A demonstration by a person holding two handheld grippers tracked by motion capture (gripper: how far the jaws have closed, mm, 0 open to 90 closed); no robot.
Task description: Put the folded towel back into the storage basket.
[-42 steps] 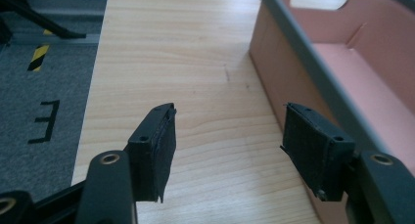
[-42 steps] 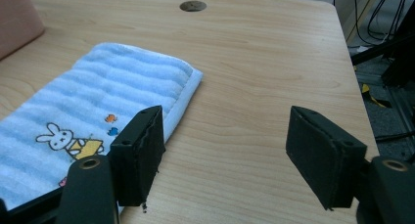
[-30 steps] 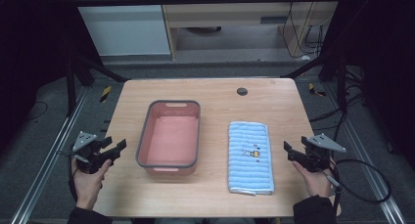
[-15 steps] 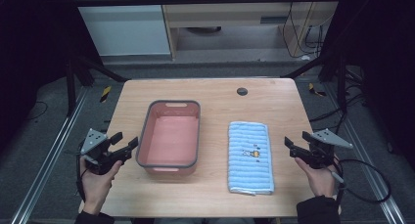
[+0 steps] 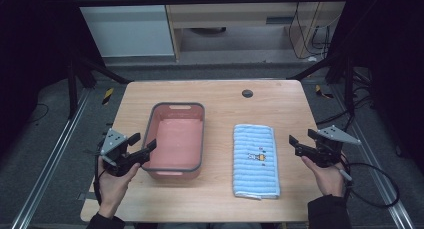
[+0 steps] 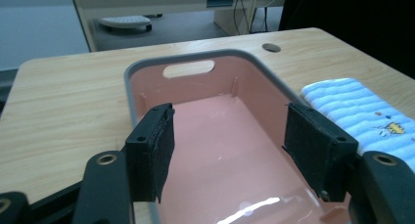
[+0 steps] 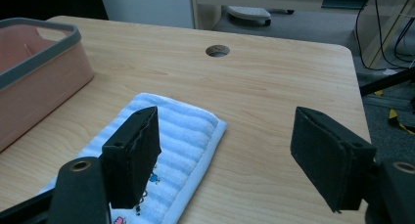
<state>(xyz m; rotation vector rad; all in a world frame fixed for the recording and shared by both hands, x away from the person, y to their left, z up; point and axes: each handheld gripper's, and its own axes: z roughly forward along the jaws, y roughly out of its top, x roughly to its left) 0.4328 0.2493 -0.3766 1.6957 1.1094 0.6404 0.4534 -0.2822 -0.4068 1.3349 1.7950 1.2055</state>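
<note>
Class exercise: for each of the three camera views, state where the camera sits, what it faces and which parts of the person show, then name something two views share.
High view: above the near side, looking down on the wooden table; forearms, both grippers.
Left gripper view: on the left gripper, facing the pink plastic basin; open jaws.
Right gripper view: on the right gripper, facing the blue striped towel; open jaws.
Shared: basin, towel.

Pink tub (image 5: 176,141): smooth plastic, glossy inside, matt grey rim. Blue towel (image 5: 255,159): soft ribbed terry cloth. Surface (image 5: 275,101): matt light wood grain; claw pads (image 6: 156,148) rough black.
</note>
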